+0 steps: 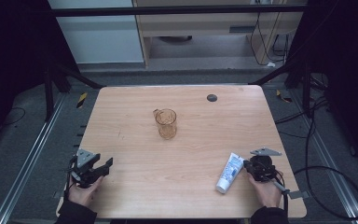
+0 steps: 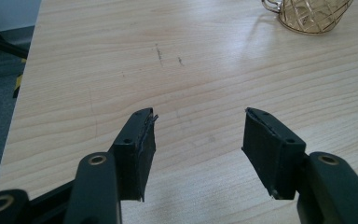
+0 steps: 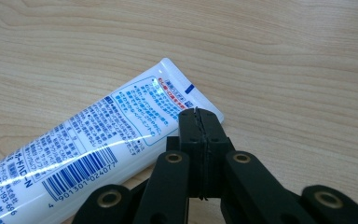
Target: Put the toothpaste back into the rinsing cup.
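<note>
At lower right of the high view, my right claw [image 1: 248,166], jaws pressed together, rests by the unlifted tube [image 1: 229,172]; my left claw [image 1: 103,167] gapes empty, the cup [image 1: 166,123] untouched.

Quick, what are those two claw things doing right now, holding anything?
Left gripper: jaws wide open, holding nothing, over bare table.
Right gripper: jaws closed together, empty, right by the crimped end of the toothpaste tube.

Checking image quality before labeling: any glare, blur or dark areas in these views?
High view: dim, surroundings near black, table evenly lit. Left gripper view: sharp, soft sheen on wood near the cup. Right gripper view: glare streaks across the tube, print still legible.
</note>
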A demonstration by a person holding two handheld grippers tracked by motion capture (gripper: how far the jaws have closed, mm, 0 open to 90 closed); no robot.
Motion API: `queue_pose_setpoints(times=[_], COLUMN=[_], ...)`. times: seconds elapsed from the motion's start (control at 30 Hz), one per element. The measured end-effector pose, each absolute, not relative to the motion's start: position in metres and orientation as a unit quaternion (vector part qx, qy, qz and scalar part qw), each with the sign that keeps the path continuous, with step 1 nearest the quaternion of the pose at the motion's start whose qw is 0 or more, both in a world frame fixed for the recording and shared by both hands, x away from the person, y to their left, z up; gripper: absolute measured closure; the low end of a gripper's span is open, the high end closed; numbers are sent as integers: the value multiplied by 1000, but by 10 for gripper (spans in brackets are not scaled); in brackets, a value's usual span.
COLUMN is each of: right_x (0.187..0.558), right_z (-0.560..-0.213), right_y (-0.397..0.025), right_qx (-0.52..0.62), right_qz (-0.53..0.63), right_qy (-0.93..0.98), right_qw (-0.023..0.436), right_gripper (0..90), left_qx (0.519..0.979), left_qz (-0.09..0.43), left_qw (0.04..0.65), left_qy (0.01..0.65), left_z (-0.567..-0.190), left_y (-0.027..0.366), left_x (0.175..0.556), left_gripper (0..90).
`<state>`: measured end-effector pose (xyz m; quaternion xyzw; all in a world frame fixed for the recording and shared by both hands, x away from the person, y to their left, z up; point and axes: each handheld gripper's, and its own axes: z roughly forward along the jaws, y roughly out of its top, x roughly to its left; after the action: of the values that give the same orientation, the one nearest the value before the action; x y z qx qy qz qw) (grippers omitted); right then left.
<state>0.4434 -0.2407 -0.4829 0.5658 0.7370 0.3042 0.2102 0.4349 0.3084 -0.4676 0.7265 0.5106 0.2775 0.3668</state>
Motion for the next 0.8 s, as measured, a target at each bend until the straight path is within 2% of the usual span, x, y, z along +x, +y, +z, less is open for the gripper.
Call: queue_pose_setpoints(times=[0.8], right_x=[465], right_z=[-487], right_y=[-222], right_qx=[557], right_qz=[299], right_qy=[749], right_qw=[198], right_gripper=[895], left_qx=[735], left_qz=[264], left_qw=[360], left_qy=[511], left_z=[-467], left_y=[306], left_x=[436], left_gripper=[417])
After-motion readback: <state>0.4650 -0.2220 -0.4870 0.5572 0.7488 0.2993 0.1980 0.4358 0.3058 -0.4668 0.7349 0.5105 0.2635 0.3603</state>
